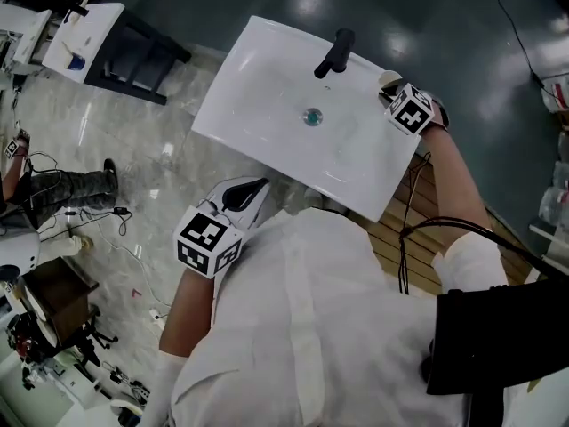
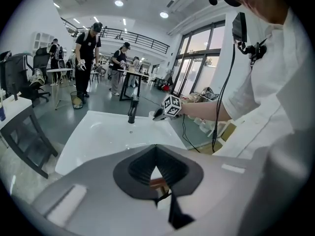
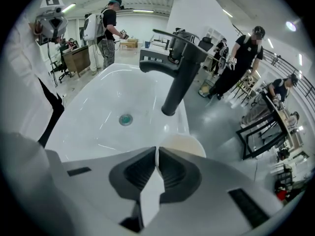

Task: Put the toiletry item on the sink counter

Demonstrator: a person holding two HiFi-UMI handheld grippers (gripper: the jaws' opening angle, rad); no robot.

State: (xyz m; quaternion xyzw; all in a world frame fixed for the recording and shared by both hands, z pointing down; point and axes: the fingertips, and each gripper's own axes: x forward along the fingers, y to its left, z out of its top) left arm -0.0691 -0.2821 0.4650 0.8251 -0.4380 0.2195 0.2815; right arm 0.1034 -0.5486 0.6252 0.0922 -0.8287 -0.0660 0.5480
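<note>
A white sink with a black faucet and a drain lies below me. My right gripper is at the sink's far right corner, beside the faucet. A cream round toiletry container sits at its tips. In the right gripper view the right gripper is shut, with the container half hidden behind the jaws and its edge at the tips, low over the counter. My left gripper hangs shut and empty off the sink's near left edge; in its own view the left gripper faces the sink.
A black rack with a white tray stands at the far left. Wooden slats and a black cable lie right of the sink. Several people work at tables behind. A dark chair is near left.
</note>
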